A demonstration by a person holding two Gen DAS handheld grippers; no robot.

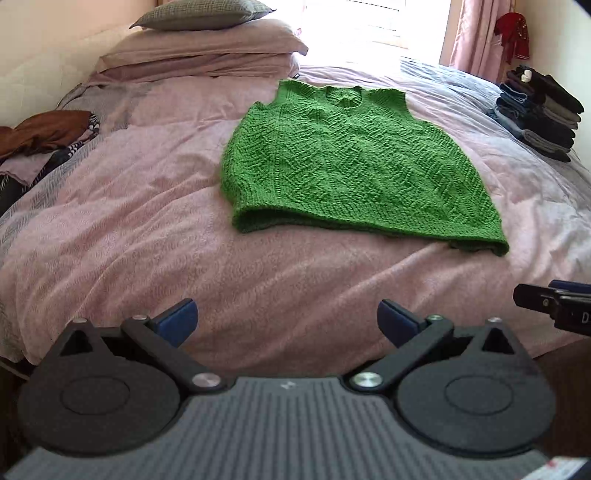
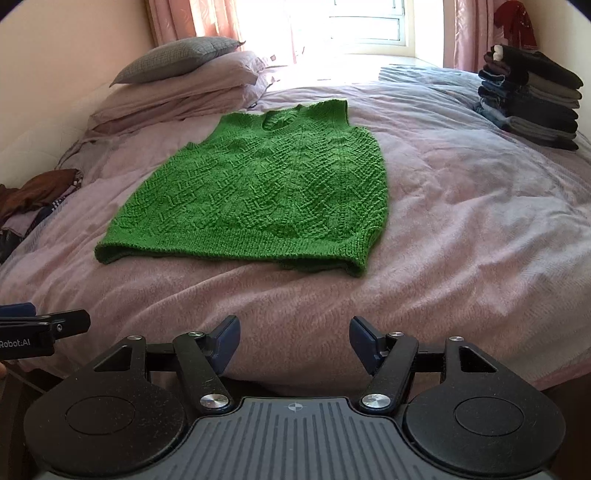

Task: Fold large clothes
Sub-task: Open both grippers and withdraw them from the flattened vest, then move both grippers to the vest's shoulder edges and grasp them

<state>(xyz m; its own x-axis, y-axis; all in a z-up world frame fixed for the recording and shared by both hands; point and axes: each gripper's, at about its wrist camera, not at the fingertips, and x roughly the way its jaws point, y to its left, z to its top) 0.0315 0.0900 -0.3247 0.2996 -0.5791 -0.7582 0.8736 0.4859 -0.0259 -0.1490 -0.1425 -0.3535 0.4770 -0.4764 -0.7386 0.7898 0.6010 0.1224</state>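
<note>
We see the green knit vest [image 1: 354, 162] lying flat and unfolded on the bed's pink duvet [image 1: 147, 229], neckline toward the window, hem toward us. The hem edge is slightly rumpled at its right corner in the left wrist view. Nothing is touching the vest.

Our left claw [image 1: 287, 320] sits over the near edge of the bed, blue pads spread wide apart, empty, well short of the hem. Our right claw [image 2: 294, 341] is just beside it, pads likewise apart and empty, also short of the hem. Each claw's tip shows at the edge of the other's view.

Further out: stacked pink pillows [image 2: 177, 96] with a grey cushion [image 2: 173, 59] on top at the head of the bed, left. A loose heap of brown and patterned clothes [image 1: 40, 140] at the bed's left edge. A neat stack of folded dark garments [image 2: 532, 99] at the far right. Pink curtain [image 1: 476, 37] and bright window [image 2: 365, 26] behind; a red item [image 1: 513, 33] hangs by the curtain.
</note>
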